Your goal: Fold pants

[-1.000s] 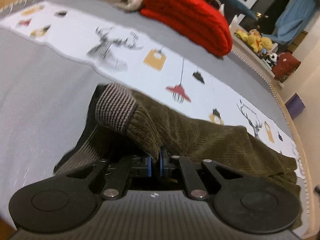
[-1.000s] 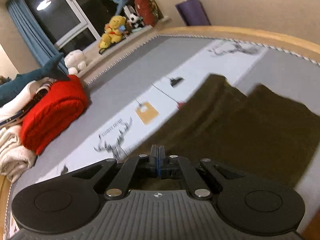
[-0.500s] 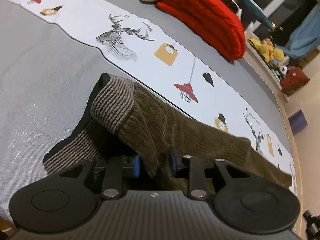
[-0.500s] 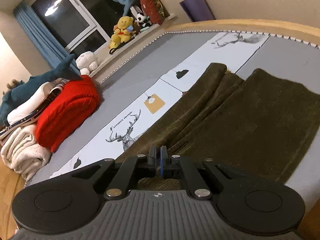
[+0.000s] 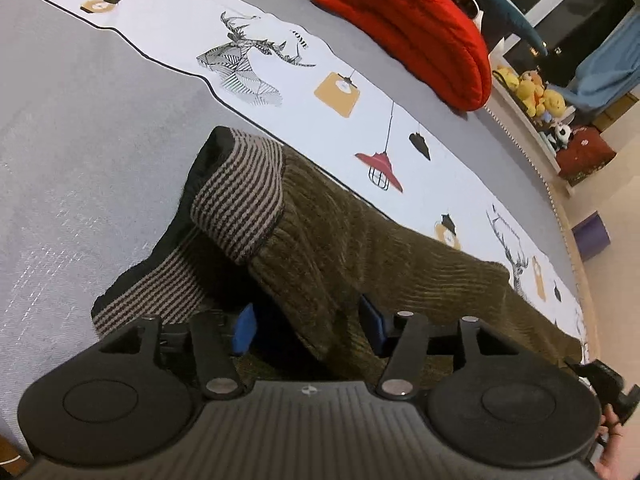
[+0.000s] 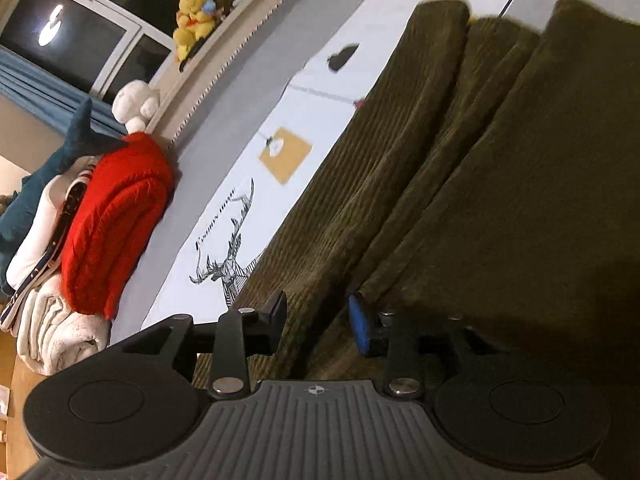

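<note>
Olive corduroy pants lie on the grey bed. Their striped brown-and-black waistband is folded over at the near left. My left gripper is open, its blue pads either side of a fold of the corduroy below the waistband. In the right wrist view the pants lie in long folds across the bed, the legs running away. My right gripper is open, its jaws straddling a ridge of the cloth.
A white printed strip with deer and lamps runs across the grey bed cover. A red folded blanket and cream towels lie at the far edge. Plush toys sit on the window ledge.
Both grippers were shut on the pants a second ago and have opened. The cloth has dropped onto the bed and both grippers sit lower and closer to it.
</note>
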